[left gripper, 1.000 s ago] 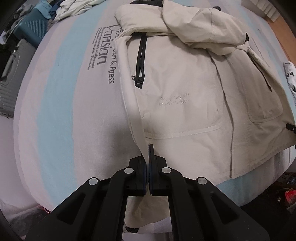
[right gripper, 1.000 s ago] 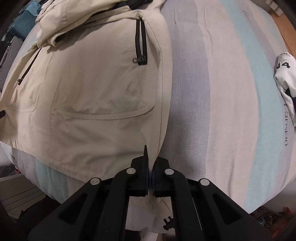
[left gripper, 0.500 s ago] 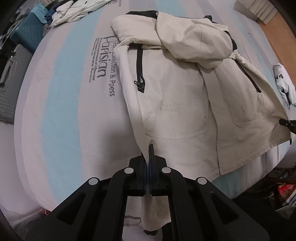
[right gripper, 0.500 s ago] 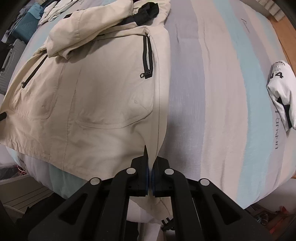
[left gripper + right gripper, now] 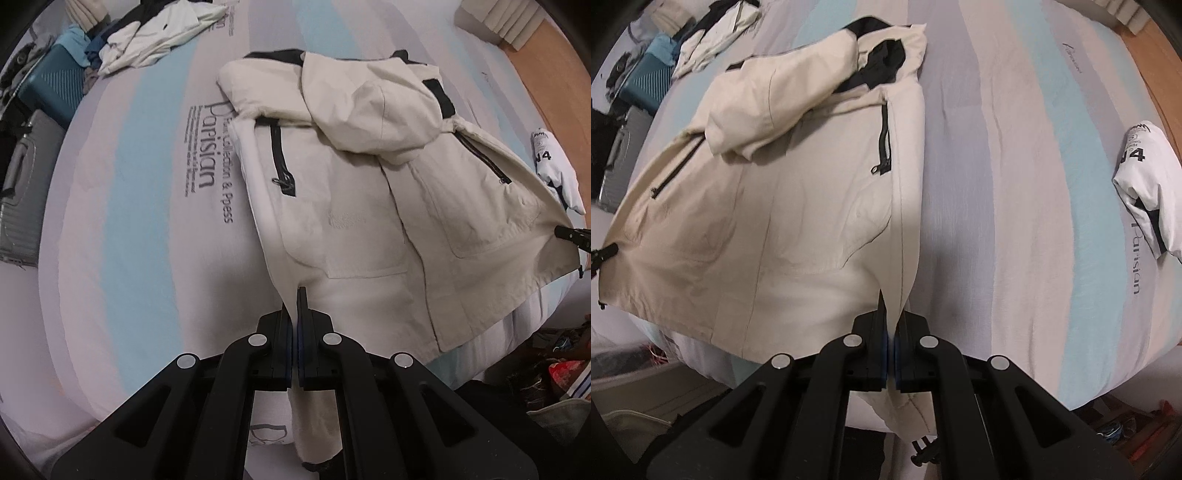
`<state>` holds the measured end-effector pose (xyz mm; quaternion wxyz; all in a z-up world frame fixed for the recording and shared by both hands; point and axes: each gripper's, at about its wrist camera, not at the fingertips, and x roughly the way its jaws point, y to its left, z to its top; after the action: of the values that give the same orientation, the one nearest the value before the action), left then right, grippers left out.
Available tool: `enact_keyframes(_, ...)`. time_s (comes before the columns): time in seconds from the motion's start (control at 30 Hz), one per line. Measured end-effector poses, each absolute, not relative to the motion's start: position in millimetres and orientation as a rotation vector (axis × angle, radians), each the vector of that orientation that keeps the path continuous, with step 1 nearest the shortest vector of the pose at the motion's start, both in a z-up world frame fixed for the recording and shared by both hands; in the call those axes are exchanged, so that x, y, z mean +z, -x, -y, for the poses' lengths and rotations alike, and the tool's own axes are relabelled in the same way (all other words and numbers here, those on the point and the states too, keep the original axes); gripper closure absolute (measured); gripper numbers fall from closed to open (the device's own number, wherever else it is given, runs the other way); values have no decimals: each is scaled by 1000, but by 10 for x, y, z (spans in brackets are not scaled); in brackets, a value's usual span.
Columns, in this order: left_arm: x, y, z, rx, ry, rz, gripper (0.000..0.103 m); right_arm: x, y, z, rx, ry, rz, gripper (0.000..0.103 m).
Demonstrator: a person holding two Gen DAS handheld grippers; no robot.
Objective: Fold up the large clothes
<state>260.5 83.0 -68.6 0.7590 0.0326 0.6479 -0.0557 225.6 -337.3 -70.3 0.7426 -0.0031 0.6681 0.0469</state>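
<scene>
A cream jacket [image 5: 354,206] with black zips lies front up on the striped bed [image 5: 122,240], sleeves folded over its chest. My left gripper [image 5: 296,295] is shut on the jacket's lower hem at one side corner and holds it raised above the bed edge. My right gripper [image 5: 891,299] is shut on the jacket [image 5: 775,206] at the opposite hem corner, also raised. The right gripper's tip [image 5: 570,233] shows at the far right of the left wrist view. The hem between them hangs over the mattress edge.
A folded white shirt [image 5: 1145,188] with black print lies on the bed [image 5: 1015,184] to the right of the jacket. A pile of clothes [image 5: 155,33] and suitcases [image 5: 48,85] sit at the far left. Clutter lies on the floor [image 5: 554,369] beyond the bed edge.
Both grippers have risen and pulled back with the hem held, so more of the jacket and bed shows. The jacket's lower part has lifted off the mattress edge.
</scene>
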Motion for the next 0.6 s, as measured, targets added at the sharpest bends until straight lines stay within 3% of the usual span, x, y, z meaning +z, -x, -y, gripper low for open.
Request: enact_keyframes(0.6, -234, -2979, -1170, -13, -11, -1401, 103, -200, -2553, 3828, 86, -141, -1356, 102)
